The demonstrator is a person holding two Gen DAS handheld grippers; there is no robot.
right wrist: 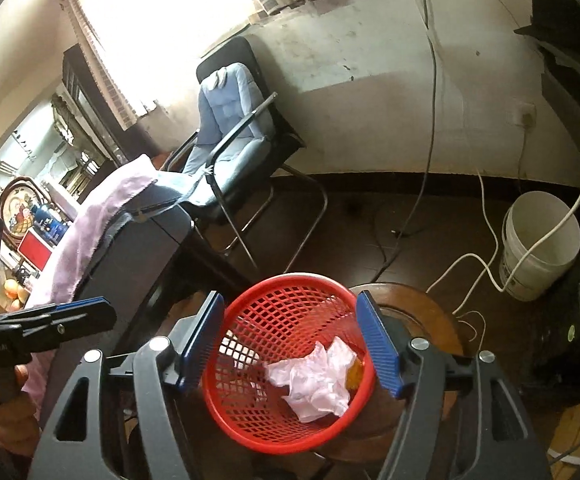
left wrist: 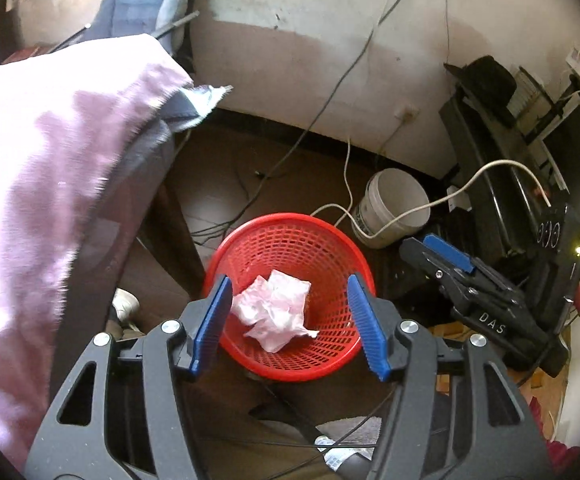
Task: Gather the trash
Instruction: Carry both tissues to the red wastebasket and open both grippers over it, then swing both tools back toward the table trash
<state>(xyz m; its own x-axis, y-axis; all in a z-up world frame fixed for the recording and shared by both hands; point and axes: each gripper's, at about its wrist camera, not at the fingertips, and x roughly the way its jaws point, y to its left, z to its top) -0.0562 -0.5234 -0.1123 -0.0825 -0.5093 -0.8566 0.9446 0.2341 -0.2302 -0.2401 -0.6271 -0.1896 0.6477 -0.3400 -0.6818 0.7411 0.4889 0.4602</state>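
Observation:
A red mesh basket [left wrist: 290, 219] [right wrist: 302, 279] stands on a round wooden stool [right wrist: 422, 312]. Inside it lies a crumpled pink-white paper [left wrist: 277, 312] [right wrist: 318, 380], with a small orange-brown scrap [right wrist: 354, 376] beside it. My left gripper [left wrist: 290, 322] hangs open above the basket, its blue pads apart and touching nothing. My right gripper [right wrist: 292, 344] is also open over the basket and holds nothing. Each wrist view also shows the other tool: the right gripper [left wrist: 426, 252] at the basket's right, the left gripper [right wrist: 101, 312] at its left, held by a hand [right wrist: 13, 420].
A table under a pink cloth [left wrist: 49, 160] stands left of the basket. Behind it is a chair with a blue cushion [right wrist: 233, 120]. A white bucket [left wrist: 394, 208] [right wrist: 538, 248] and loose cables [left wrist: 330, 92] lie on the dark floor. Black equipment [left wrist: 490, 152] is stacked on the right.

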